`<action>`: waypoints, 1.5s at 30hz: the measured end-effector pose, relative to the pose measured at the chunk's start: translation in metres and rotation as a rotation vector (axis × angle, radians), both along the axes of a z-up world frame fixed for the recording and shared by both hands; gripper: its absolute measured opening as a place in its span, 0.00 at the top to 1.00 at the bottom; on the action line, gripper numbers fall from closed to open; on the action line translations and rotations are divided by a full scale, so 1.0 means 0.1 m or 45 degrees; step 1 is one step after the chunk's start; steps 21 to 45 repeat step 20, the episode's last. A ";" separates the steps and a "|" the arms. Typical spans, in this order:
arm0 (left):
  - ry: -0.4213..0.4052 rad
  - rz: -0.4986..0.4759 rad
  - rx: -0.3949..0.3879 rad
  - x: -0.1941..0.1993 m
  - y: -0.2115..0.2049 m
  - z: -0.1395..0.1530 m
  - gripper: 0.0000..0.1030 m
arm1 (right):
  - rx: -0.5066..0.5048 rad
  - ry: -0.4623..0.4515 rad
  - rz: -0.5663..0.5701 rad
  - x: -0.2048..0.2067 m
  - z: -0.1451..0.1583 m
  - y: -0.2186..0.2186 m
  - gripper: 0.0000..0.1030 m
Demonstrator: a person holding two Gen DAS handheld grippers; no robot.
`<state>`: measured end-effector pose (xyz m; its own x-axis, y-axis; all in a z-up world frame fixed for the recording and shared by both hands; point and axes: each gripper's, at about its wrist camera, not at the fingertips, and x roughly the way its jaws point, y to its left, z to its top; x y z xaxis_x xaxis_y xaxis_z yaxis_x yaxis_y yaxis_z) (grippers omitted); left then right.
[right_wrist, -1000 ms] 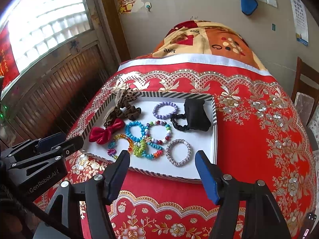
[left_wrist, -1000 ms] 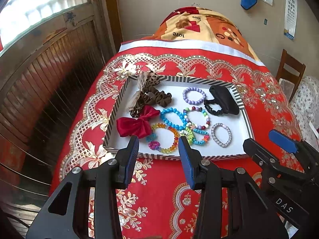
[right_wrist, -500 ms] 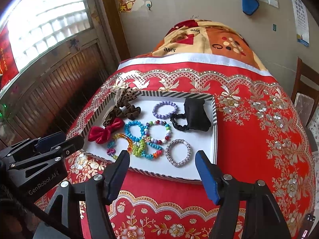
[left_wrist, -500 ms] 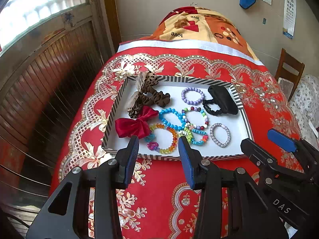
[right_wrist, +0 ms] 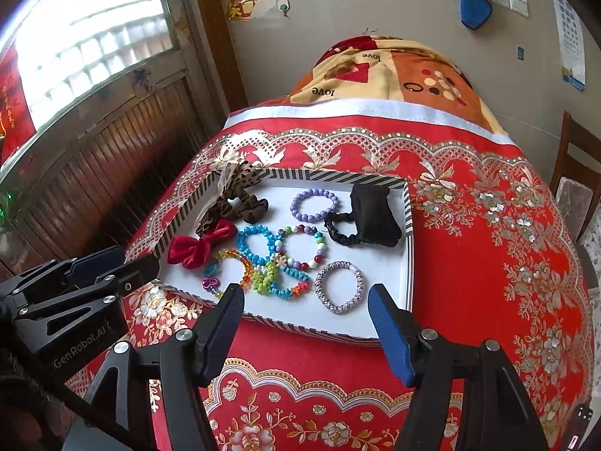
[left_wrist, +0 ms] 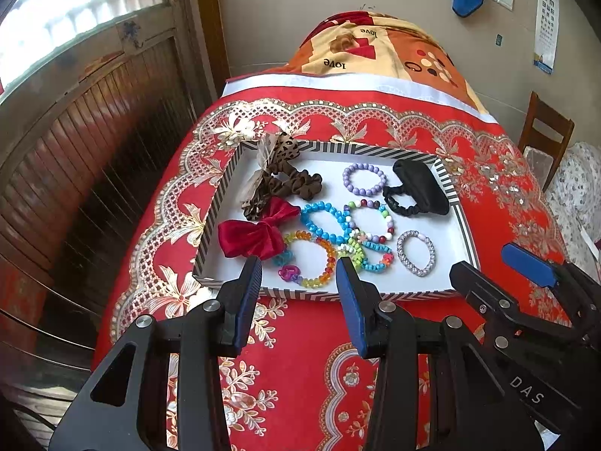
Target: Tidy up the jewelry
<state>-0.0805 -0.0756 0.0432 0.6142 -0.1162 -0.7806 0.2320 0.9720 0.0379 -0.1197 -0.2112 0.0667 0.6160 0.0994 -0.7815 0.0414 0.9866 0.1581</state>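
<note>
A white tray with a striped rim (left_wrist: pixel 465 225) (right_wrist: pixel 407 221) lies on a red patterned cloth. It holds several bead bracelets, among them a purple one (left_wrist: pixel 363 179) (right_wrist: pixel 314 205), a blue one (left_wrist: pixel 323 221) and a silver one (left_wrist: pixel 416 252) (right_wrist: pixel 339 287), plus a red bow (left_wrist: pixel 255 233) (right_wrist: pixel 199 246), brown scrunchies (left_wrist: pixel 289 184) and a black hair tie (left_wrist: pixel 417 192) (right_wrist: pixel 370 216). My left gripper (left_wrist: pixel 298 274) is open and empty, just short of the tray's near rim. My right gripper (right_wrist: pixel 305 302) is open and empty over the near rim, by the silver bracelet.
The red cloth (left_wrist: pixel 308 357) covers a raised surface with a folded orange blanket (left_wrist: pixel 375 49) at the far end. A wooden panelled wall and window (left_wrist: pixel 75 94) run along the left. A wooden chair (left_wrist: pixel 544 127) stands at the right.
Both grippers have crept slightly, so the tray sits a touch lower and nearer in both views. The jaws stay open and nothing in the tray has moved.
</note>
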 end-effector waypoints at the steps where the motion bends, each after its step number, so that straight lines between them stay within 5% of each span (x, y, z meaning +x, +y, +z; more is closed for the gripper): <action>1: 0.001 0.001 -0.001 0.01 0.01 0.00 0.61 | -0.001 0.001 -0.001 0.00 0.00 0.01 0.36; 45: 0.012 -0.008 -0.005 0.08 0.00 -0.07 0.61 | 0.006 0.027 0.002 0.05 -0.09 -0.02 0.35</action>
